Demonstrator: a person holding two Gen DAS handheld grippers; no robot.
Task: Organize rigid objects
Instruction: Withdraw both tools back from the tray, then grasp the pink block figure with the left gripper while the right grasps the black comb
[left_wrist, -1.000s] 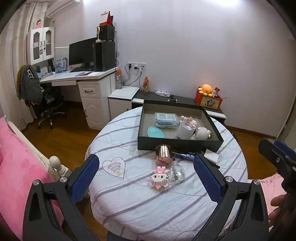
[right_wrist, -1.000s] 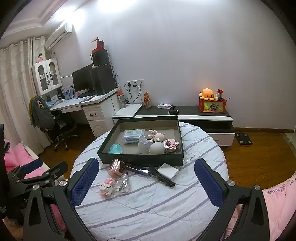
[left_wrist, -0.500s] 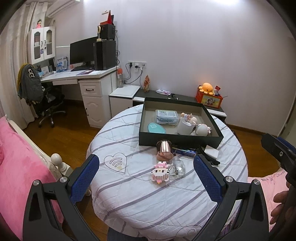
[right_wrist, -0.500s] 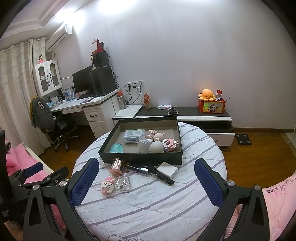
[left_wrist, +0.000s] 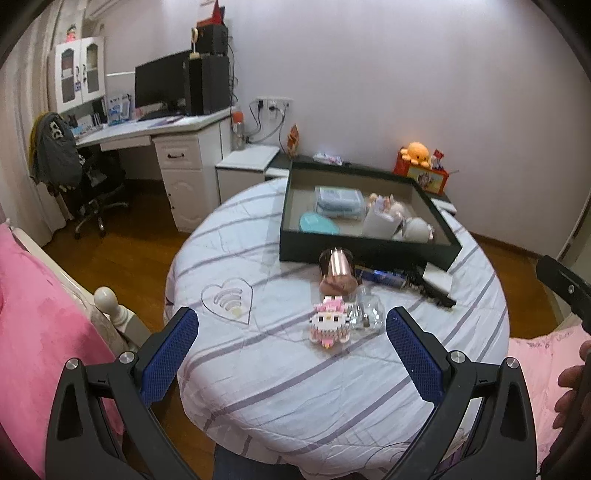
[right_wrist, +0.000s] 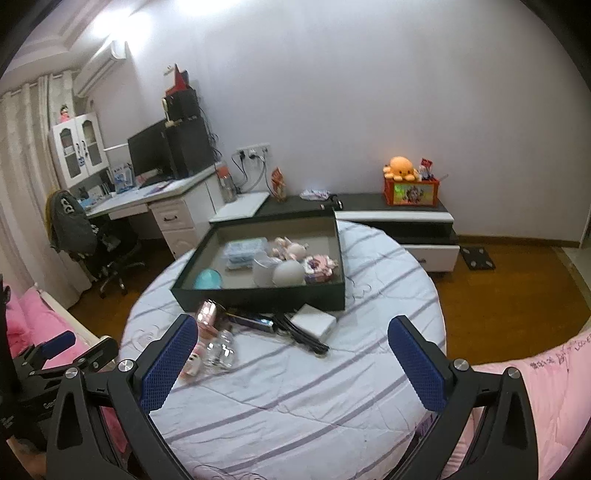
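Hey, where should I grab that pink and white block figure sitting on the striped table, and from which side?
Grip the pink and white block figure across its wide white body, coming from above and the near edge with the left tool, which faces it, open. A clear glass bottle sits tight against its right side, so probably close front to back, not left to right.

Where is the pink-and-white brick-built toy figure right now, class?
In the left wrist view the pink-and-white brick-built toy figure stands on the striped round table, outside the dark open box, touching the clear glass bottle and just in front of the rose-gold cylinder.
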